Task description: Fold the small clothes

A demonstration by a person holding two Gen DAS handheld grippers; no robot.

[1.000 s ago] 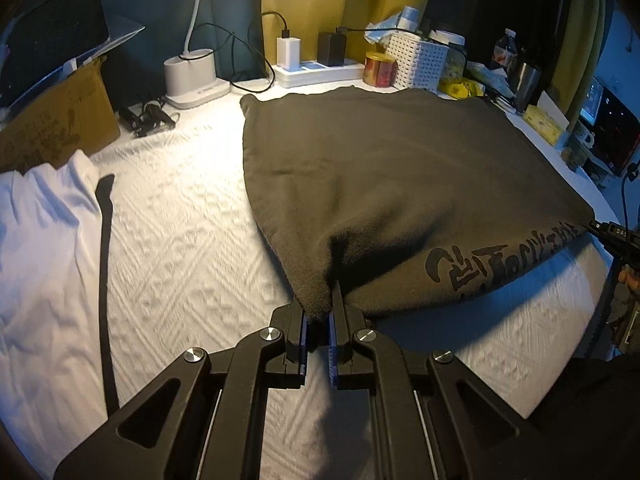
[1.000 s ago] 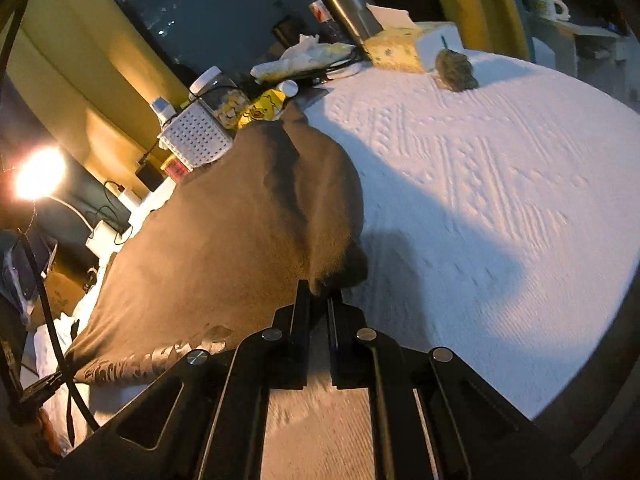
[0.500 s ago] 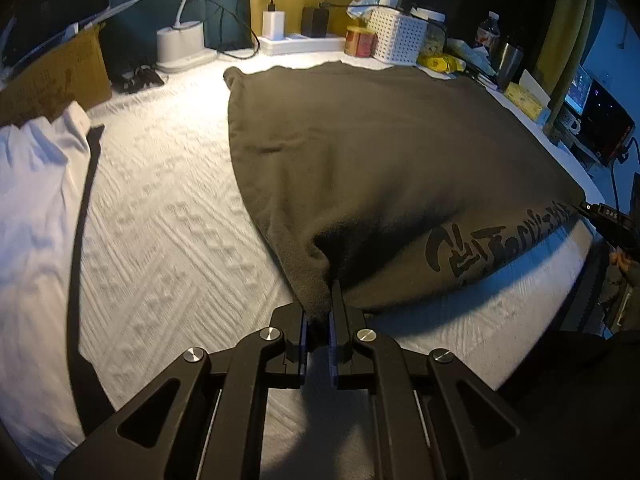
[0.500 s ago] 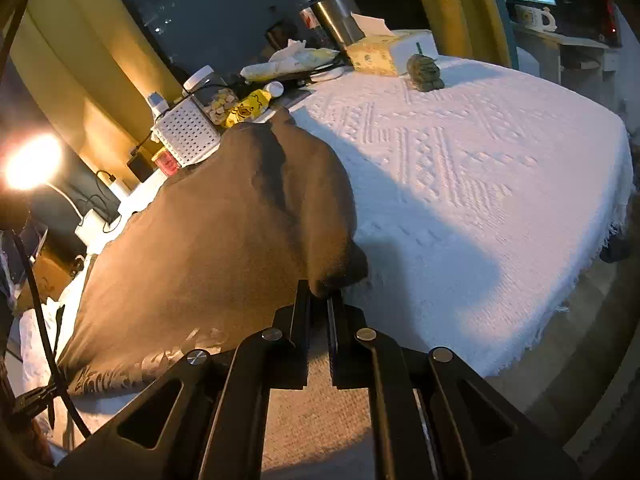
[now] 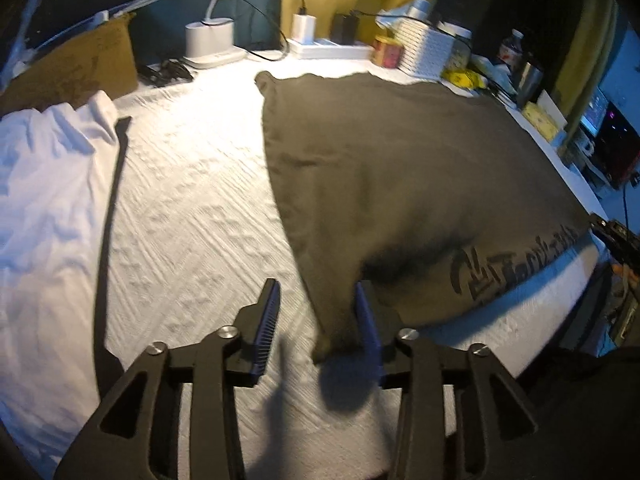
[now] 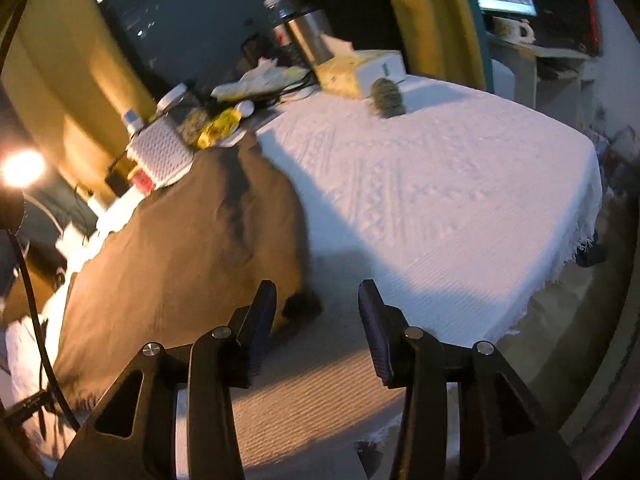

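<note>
A dark olive garment [image 5: 400, 184] with black lettering near its hem lies spread on the white textured cloth [image 5: 192, 216]. My left gripper [image 5: 318, 300] has its jaws opening; the garment's near corner hangs loose between them, close against the right pad, with no pad pressing it. In the right wrist view the same garment [image 6: 192, 248] fills the left half. My right gripper [image 6: 316, 300] is also opening, and the garment's other near corner [image 6: 302, 306] sits free between its fingers, nearer the left one.
White clothing [image 5: 44, 184] is heaped at the left with a black strap [image 5: 108, 240] over it. A cardboard box [image 5: 76, 68], lamp base [image 5: 210, 38], power strip [image 5: 332, 48], white basket [image 5: 424, 50] and tissue box [image 6: 360, 68] line the far side. The table's edge [image 6: 560, 272] drops off at right.
Both grippers were shut on the garment's near corners and now stand apart, and the corners have dropped loose. Both hands have also shifted a little across the table.
</note>
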